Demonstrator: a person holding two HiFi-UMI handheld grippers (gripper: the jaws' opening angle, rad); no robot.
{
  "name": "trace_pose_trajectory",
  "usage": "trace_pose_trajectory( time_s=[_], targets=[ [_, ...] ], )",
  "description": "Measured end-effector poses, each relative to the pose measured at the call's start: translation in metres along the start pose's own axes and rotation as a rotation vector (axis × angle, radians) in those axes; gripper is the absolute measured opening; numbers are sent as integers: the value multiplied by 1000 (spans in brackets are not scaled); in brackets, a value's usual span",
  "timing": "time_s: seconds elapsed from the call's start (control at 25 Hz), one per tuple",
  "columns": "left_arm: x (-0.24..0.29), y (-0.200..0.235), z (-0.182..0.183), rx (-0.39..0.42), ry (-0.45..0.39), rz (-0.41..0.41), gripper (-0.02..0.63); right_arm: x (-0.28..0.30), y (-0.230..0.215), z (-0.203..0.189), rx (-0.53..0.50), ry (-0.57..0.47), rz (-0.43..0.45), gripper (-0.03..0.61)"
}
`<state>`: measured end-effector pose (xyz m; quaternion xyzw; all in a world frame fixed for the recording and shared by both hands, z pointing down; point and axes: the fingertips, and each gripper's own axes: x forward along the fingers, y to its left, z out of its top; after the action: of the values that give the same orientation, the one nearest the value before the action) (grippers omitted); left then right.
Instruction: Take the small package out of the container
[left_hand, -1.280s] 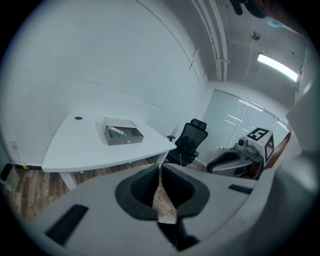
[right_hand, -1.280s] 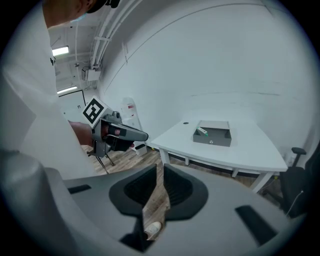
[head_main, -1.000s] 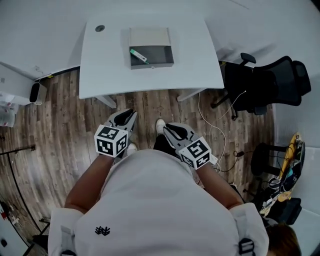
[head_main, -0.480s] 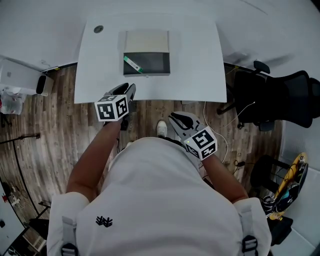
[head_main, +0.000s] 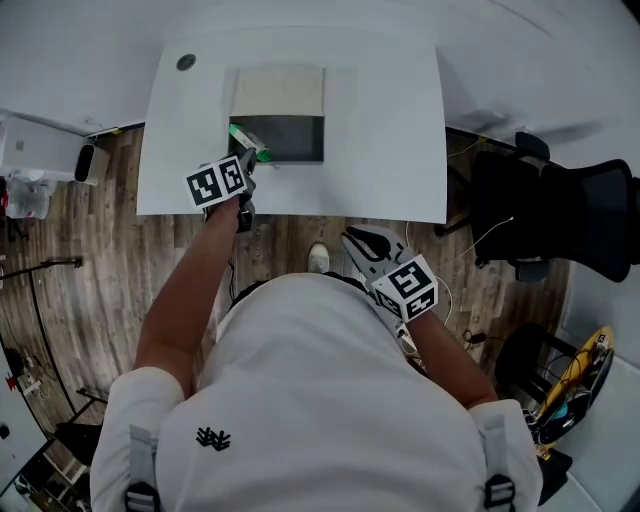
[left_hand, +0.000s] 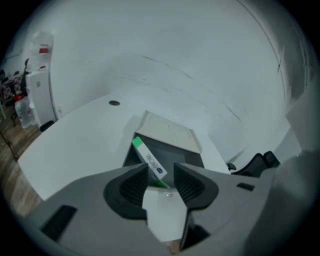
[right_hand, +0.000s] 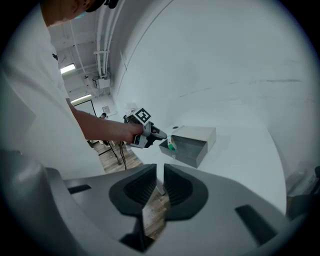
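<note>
Small package (left_hand: 149, 159) leans in the container (left_hand: 187, 154), green end up (long side slanting down toward the left gripper (left_hand: 160, 167)). Its jaws have just been opening wide, not touching it.

The container (head_main: 295, 140), a grey open-topped box with a beige lid part at its far end, sits near the far edge of the white table (head_main: 390, 120), left of centre. The small package (head_main: 247, 142), a slim green-and-white carton, leans tilted against its left wall, one end above the rim.
</note>
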<state>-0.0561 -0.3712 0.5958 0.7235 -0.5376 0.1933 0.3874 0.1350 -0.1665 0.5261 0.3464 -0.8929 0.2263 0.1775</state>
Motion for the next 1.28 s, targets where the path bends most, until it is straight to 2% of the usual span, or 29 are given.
trace_pose_trajectory(
  time_s=[0.32, 0.6, 0.84, 0.96, 1.28],
  targets=[
    [30, 14, 3, -102, 30, 89, 190, -10, -28, -4, 25, -4, 2, 46],
    [45, 17, 2, -75, 63, 157, 189, -17, -43, -10, 58, 1, 0, 46],
    [49, 18, 4, -73, 71, 188, 161, -19, -50, -7, 70, -4, -5, 46],
    [47, 21, 5, -78, 62, 215, 124, -19, -53, -6, 71, -6, -8, 46],
    [38, 26, 8, -99, 32, 219, 97, -17, -53, -7, 68, -9, 2, 44]
  ],
)
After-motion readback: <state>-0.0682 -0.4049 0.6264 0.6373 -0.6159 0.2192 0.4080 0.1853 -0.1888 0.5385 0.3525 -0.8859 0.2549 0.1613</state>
